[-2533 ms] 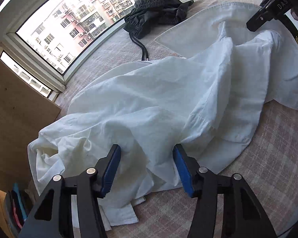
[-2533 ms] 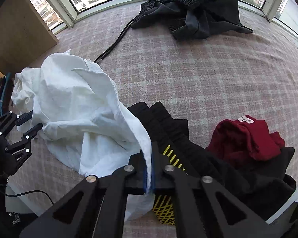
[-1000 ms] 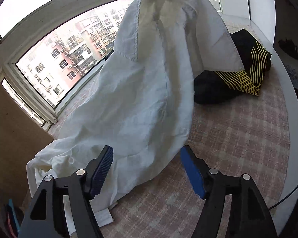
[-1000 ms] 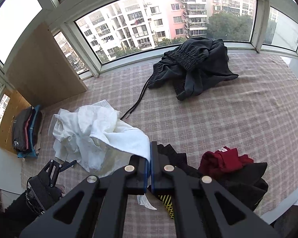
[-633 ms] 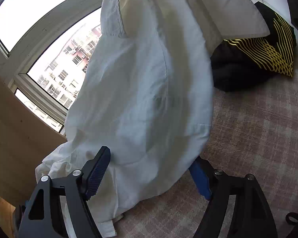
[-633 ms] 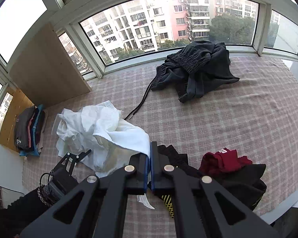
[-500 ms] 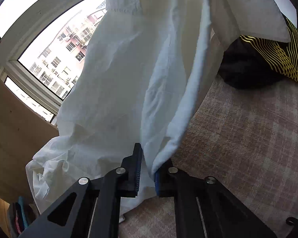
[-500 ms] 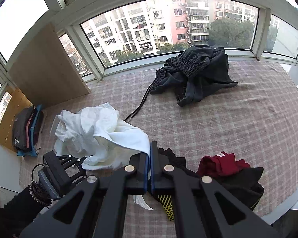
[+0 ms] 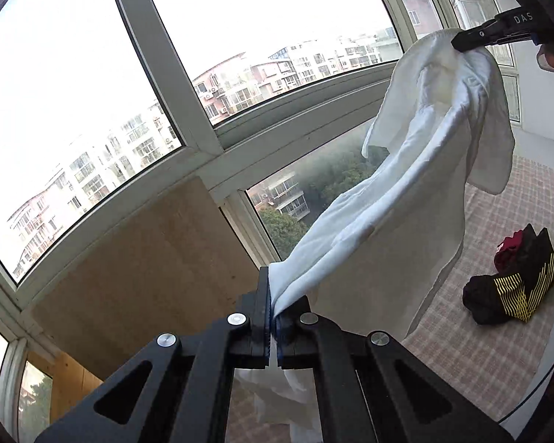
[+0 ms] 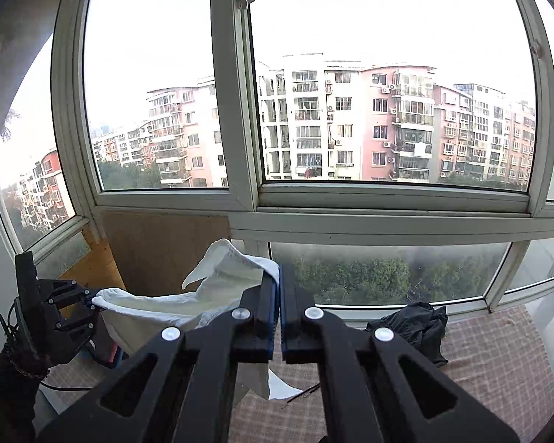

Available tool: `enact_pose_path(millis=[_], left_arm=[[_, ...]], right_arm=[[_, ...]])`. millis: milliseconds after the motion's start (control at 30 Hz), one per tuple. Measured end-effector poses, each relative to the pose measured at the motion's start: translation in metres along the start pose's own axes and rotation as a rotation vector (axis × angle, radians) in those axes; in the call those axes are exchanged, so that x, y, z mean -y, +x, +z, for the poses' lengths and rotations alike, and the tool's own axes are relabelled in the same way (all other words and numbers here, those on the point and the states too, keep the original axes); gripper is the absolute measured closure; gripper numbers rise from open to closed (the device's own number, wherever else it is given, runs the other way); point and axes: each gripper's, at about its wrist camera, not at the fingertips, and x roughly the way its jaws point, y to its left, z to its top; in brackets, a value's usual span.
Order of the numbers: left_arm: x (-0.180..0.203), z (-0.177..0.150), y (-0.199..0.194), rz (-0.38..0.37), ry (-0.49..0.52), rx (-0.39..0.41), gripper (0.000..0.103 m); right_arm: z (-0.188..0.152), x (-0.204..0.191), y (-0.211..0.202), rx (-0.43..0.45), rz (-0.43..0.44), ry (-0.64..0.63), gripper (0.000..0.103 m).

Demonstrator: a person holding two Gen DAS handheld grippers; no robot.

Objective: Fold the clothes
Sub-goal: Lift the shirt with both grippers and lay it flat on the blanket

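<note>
Left wrist view: plywood board point(image 9: 136, 258) leaned under the window frame point(image 9: 203, 140), left of the white shirt point(image 9: 406, 199). Left gripper point(image 9: 271, 317) was clamped on a bunched edge of the white shirt, cloth pinched between its blue pads, jaws together on it. Shirt ran up and right from that grip, off the surface, to the right gripper point(image 9: 461, 42) at the top right, which was also closed on the fabric near what looked like the collar end. A loose flap hung down the right side of the shirt. Right of the shirt, on the checked mat point(image 9: 491, 350), lay a black garment with yellow lines point(image 9: 509, 291), with a dark red garment point(image 9: 509, 245) just behind it, both well apart from the shirt.

Right wrist view: left gripper point(image 10: 92, 301) showed left of the white shirt point(image 10: 188, 302), gripping its far end. Shirt sagged between the two grippers in front of the plywood board point(image 10: 158, 251). Right gripper point(image 10: 278, 313) had its jaws together on a fold of the shirt, a white tail hanging below it. Right of the shirt a dark grey garment point(image 10: 417, 326) was heaped on the checked mat point(image 10: 498, 350) by the window frame point(image 10: 387, 217).
</note>
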Motion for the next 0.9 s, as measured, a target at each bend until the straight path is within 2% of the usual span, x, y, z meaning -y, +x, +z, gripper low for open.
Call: enact_pose_path(millis=[100, 167, 267, 367, 433, 467, 533, 567, 633, 767, 900], left_arm=[[-0.028, 0.026, -0.053, 0.058, 0.020, 0.061, 0.102], [-0.049, 0.038, -0.077, 0.058, 0.001, 0.092, 0.102], [-0.062, 0.043, -0.113, 0.065, -0.022, 0.127, 0.102], [-0.060, 0.031, -0.132, 0.064, -0.018, 0.115, 0.102], [-0.055, 0.020, -0.143, 0.058, -0.010, 0.104, 0.102], [-0.052, 0.015, -0.150, 0.057, -0.001, 0.112, 0.102], [-0.049, 0.006, -0.165, 0.047, 0.014, 0.146, 0.102], [-0.050, 0.002, -0.163, 0.024, 0.002, 0.134, 0.102], [-0.049, -0.004, -0.161, -0.015, -0.008, 0.083, 0.102], [-0.039, -0.011, -0.181, -0.020, 0.036, 0.075, 0.102], [-0.037, 0.004, -0.201, -0.025, 0.096, 0.107, 0.099]], right_arm=[[0.046, -0.032, -0.040, 0.092, -0.007, -0.042, 0.101], [0.066, -0.048, -0.057, 0.134, -0.001, -0.048, 0.101], [0.073, -0.071, -0.051, 0.085, -0.047, -0.093, 0.101], [0.069, -0.081, -0.061, 0.067, -0.011, -0.079, 0.101], [0.063, -0.087, -0.078, 0.111, 0.002, -0.092, 0.101], [0.058, -0.090, -0.080, 0.112, -0.019, -0.113, 0.101], [0.047, -0.093, -0.071, 0.049, -0.039, -0.132, 0.101], [0.041, -0.094, -0.066, 0.015, -0.046, -0.140, 0.101], [0.030, -0.091, -0.070, 0.003, -0.025, -0.125, 0.101], [0.023, -0.090, -0.111, 0.083, 0.010, -0.111, 0.101], [0.035, -0.099, -0.154, 0.177, -0.012, -0.148, 0.101]])
